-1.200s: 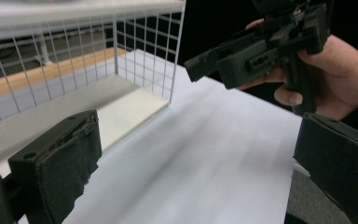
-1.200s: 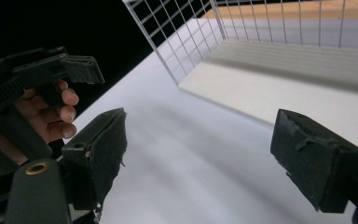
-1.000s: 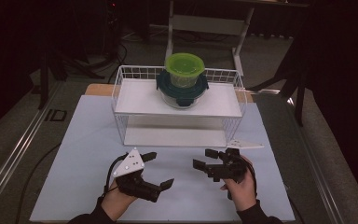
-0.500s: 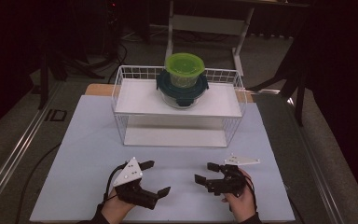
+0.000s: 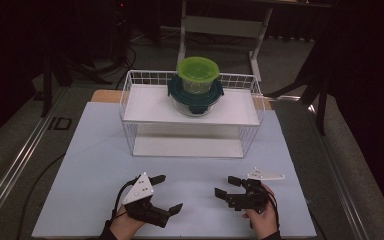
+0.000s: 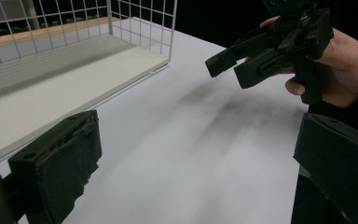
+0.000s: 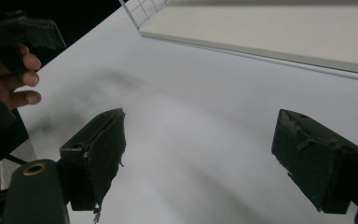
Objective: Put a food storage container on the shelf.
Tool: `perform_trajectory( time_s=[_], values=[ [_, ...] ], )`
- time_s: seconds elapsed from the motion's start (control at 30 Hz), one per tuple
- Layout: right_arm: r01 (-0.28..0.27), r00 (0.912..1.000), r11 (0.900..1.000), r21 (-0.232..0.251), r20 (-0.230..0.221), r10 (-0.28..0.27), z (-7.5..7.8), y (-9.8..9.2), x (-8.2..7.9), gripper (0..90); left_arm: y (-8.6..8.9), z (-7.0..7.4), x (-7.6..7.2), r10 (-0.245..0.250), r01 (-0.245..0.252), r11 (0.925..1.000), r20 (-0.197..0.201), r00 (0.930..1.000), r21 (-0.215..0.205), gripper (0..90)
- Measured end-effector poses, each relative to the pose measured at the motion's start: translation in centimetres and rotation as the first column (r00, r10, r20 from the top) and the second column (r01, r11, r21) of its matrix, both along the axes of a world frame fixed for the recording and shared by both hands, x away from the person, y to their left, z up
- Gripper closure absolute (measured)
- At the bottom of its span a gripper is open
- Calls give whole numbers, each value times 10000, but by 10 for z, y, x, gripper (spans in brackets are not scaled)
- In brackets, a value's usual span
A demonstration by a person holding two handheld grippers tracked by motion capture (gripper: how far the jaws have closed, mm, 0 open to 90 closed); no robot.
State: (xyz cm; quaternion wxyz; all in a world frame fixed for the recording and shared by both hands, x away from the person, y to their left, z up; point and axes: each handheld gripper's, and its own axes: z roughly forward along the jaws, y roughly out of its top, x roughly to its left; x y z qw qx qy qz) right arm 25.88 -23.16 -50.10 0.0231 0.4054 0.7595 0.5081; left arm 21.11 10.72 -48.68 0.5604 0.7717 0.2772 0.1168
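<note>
High view: left claw (image 5: 171, 192) and right claw (image 5: 226, 186) sit low over the near edge of the white table (image 5: 90, 150), each held in a hand, jaws pointing inward toward each other, well apart. Both claws are wide, nothing between the jaws. A white wire rack (image 5: 192, 120) stands mid-table, beyond both claws. On its upper shelf sit stacked containers: a green-lidded tub (image 5: 197, 75) on top of a dark teal-lidded clear container (image 5: 195, 97). The lower shelf is a bare pale board.

Left gripper view: the two black jaws are spread far to either side, bare table between them. Farther off, the right claw (image 6: 233, 65) is held above the table in a hand (image 6: 340, 70), its shadow blurred on the surface below. The rack's lower shelf and a grid corner (image 6: 140, 28) show at upper left; the containers are out of frame here.

Right gripper view: jaws equally spread, frayed padding on the nearer one. Fingers (image 7: 21, 79) of the other hand appear at the left edge. The rack's base (image 7: 261, 32) runs across the top.

Nothing lies between the claws and the rack.
</note>
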Motion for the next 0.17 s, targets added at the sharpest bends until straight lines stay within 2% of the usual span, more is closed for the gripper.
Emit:
perform_trajectory(
  time_s=[0.17],
  values=[
    [36,10000,10000,-19,-21,-37,-1,-1,0,165,2,-1,1,65,-66,9999,-63,10000,-76,5]
  ],
)
